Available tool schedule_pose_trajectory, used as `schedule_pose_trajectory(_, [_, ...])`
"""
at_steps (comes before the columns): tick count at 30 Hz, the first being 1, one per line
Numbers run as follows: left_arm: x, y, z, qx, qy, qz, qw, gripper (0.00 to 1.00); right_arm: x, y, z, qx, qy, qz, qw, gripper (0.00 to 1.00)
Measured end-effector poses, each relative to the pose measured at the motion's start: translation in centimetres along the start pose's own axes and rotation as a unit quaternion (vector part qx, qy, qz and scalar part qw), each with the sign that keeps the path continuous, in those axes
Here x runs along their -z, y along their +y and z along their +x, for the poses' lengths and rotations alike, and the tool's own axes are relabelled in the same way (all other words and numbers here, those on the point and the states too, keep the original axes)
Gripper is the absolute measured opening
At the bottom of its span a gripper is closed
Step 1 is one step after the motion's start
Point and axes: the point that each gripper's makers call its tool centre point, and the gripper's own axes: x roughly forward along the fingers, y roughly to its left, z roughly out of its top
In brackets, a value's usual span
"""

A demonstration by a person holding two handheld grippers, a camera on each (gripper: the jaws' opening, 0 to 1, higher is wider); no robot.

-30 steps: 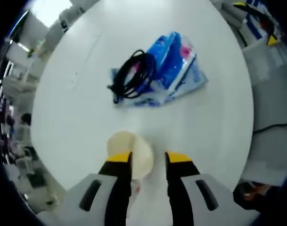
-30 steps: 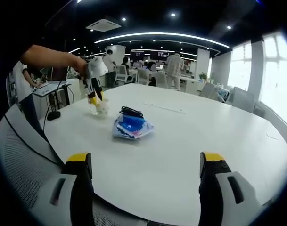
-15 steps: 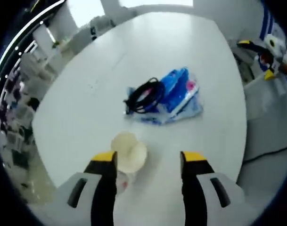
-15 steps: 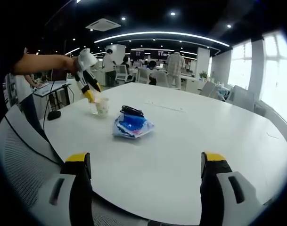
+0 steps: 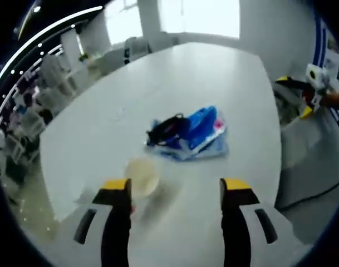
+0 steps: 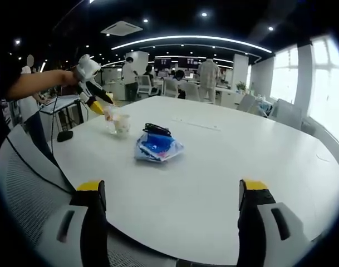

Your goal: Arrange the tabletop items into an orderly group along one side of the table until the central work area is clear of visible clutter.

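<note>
Daylight pours through windows beyond the far edge of the white table (image 5: 225,100) in the left gripper view, blown out to plain white, and that whole picture is smeared with motion blur, so the blue packet (image 5: 197,133) and the cup (image 5: 141,177) near the table's near edge look soft and the cup casts only a faint grey shadow. The right gripper view is sharper: ceiling spots and a curved light strip (image 6: 191,40) glow against a dark ceiling, with window glare along the right side brightening the table's right edge. Both pictures bend strongly toward their edges, curving the table's rim.
</note>
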Motion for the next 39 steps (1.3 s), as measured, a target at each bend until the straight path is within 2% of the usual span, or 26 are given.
schedule_pose_trajectory(7, [-0.3,-0.7,-1.5,-0.016,-0.055,-0.027,0.9980,0.70,0.1,0.2,0.0,-0.004,0.004,-0.003,1.0000,1.00])
schedule_pose_trajectory(14, [0.7,-2.4,-2.6,-0.022,-0.078,-0.050,0.9954,0.81,0.1,0.3,0.0,-0.007,0.004,-0.001,1.0000,1.00])
schedule_pose_trajectory(20, [1.7,-3.5,-3.3,-0.028,-0.088,-0.073,0.9931,0.85,0.1,0.5,0.0,-0.012,0.005,-0.001,0.9999,1.00])
schedule_pose_trajectory(23, [1.7,-3.8,-3.9,-0.046,-0.106,-0.088,0.9894,0.86,0.1,0.5,0.0,-0.013,0.005,-0.001,0.9999,1.00])
schedule_pose_trajectory(25, [1.6,-4.1,-4.5,-0.061,-0.129,-0.104,0.9843,0.90,0.1,0.5,0.0,-0.013,0.004,0.001,0.9999,1.00])
schedule_pose_trajectory(26, [1.4,-4.2,-4.8,-0.071,-0.146,-0.120,0.9795,0.92,0.1,0.5,0.0,-0.012,0.004,0.001,0.9999,1.00])
schedule_pose_trajectory(29, [0.6,-5.1,-5.6,-0.067,-0.186,-0.137,0.9706,0.99,0.1,0.5,0.0,-0.013,0.004,0.002,0.9999,0.99])
schedule_pose_trajectory(34, [2.0,-6.1,-6.4,-0.077,-0.170,-0.134,0.9733,1.00,0.3,0.8,0.0,-0.019,0.010,-0.002,0.9998,0.99])
schedule_pose_trajectory(39, [2.3,-6.3,-7.2,-0.099,-0.189,-0.151,0.9653,1.00,0.3,0.9,0.0,-0.021,0.010,-0.002,0.9997,0.98])
